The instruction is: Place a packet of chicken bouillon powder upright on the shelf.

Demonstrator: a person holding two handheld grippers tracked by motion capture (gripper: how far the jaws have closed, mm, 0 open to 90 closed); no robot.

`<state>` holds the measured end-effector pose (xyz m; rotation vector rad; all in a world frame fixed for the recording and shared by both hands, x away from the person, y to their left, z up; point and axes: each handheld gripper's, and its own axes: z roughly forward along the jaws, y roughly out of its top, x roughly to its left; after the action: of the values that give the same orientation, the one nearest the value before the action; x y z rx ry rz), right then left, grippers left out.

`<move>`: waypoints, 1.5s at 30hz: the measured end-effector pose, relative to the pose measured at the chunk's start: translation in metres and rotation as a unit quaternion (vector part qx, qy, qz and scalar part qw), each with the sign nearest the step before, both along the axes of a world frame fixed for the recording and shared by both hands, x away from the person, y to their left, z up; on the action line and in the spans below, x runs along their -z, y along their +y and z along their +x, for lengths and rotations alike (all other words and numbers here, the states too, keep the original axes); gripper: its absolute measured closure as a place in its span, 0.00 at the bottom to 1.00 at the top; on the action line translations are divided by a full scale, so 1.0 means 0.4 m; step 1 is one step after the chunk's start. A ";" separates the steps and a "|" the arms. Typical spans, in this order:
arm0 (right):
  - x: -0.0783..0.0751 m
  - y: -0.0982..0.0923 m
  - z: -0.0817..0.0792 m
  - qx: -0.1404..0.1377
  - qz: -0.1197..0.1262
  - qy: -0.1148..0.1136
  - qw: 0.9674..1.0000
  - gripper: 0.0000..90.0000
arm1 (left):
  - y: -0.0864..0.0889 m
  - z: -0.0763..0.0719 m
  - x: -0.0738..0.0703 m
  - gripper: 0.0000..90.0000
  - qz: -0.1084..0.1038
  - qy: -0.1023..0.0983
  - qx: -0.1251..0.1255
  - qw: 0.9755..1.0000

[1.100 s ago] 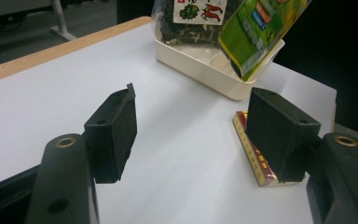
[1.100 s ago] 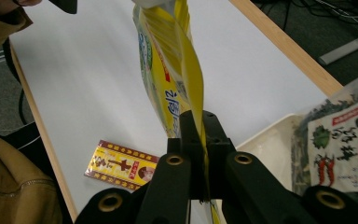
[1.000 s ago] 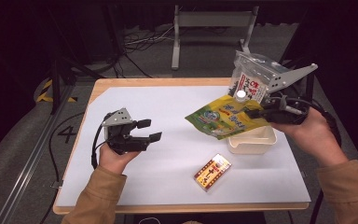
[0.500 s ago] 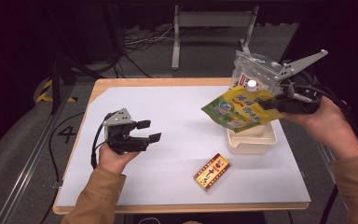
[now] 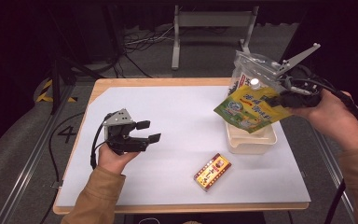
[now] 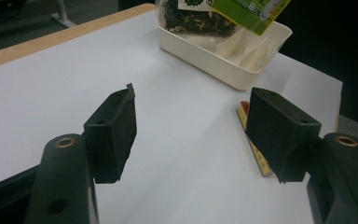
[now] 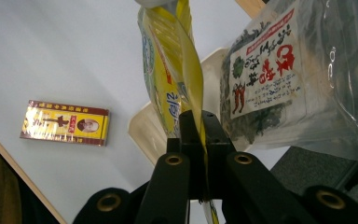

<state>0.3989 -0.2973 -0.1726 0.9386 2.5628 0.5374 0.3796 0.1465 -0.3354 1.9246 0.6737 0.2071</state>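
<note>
Moved up and toward far-right edge of desk since earlier frames: right tool [image 5: 279, 100] with yellow-green pouch [image 5: 249, 109] — pouch earlier lower, over middle of cream tray, now lifted clear, hanging above tray's far side. Left tool [image 5: 147, 131] unchanged, same spot near left side of desk.

Right tool: clamped tight on pouch edge, pads pinching thin foil between them, seen close in right gripper view [image 7: 200, 140]. Pouch [image 7: 170, 74] rising away from tool tips, twisted, held in air, not touching desk. Clear bag of dark dried leaves [image 7: 284, 79] with red-and-white label just beside pouch, on tool's right side in that view; in high view, bag [image 5: 247, 70] standing at far end of tray, behind pouch. Whether pouch and bag touch — cannot tell.

Cream tray [image 5: 251, 142] directly below pouch, on white desk [image 5: 182, 116]. Inside dividers visible in left gripper view [image 6: 223, 60].

Left tool: half apart, nothing between pads, resting in hand, just above desk, pointing toward tray. Red-and-yellow box [image 5: 212, 171] flat on desk, ahead of left tool and to its right, partly hidden behind right-hand pad [image 6: 254, 149]; well apart from right tool, nearer front edge of desk than tray.
</note>
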 end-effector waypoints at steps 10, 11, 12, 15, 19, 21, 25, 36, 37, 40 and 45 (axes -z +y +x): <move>0.006 -0.001 0.017 0.008 -0.035 0.017 0.999 1.00 | -0.001 0.000 0.001 0.38 0.004 0.003 0.001 1.000; 0.008 -0.001 0.020 0.009 -0.038 0.019 0.999 1.00 | -0.001 0.000 0.001 0.38 0.004 0.003 0.001 1.000; 0.010 -0.001 0.021 0.009 -0.040 0.022 0.999 1.00 | -0.001 0.000 0.001 0.37 0.004 0.002 0.001 1.000; 0.014 0.000 0.025 0.008 -0.050 0.028 0.998 1.00 | -0.001 0.000 0.001 0.37 0.004 0.002 -0.002 1.000; 0.019 0.003 0.030 0.006 -0.063 0.035 0.997 1.00 | -0.003 0.000 0.002 0.37 0.007 0.004 0.001 1.000; 0.022 0.006 0.032 0.007 -0.069 0.040 0.997 1.00 | -0.004 0.000 0.002 0.37 0.007 0.004 0.001 1.000; 0.032 0.015 0.038 0.010 -0.086 0.052 0.995 1.00 | -0.004 0.000 0.002 0.37 0.007 0.004 0.002 1.000; 0.044 0.028 0.054 0.014 -0.111 0.064 0.992 1.00 | -0.005 0.000 0.003 0.37 0.009 0.001 0.000 1.000; 0.044 0.028 0.054 0.014 -0.111 0.064 0.992 1.00 | -0.005 0.000 0.003 0.37 0.009 0.001 0.000 1.000; 0.044 0.027 0.058 0.016 -0.115 0.061 0.991 1.00 | -0.004 -0.001 0.003 0.37 0.007 0.003 0.000 1.000; 0.042 0.024 0.062 0.016 -0.115 0.060 0.991 1.00 | -0.004 0.001 0.003 0.37 0.009 0.002 0.001 1.000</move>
<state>0.4236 -0.2878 -0.1896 0.9541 2.6391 0.1735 0.3801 0.1448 -0.3367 1.9439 0.6734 0.2091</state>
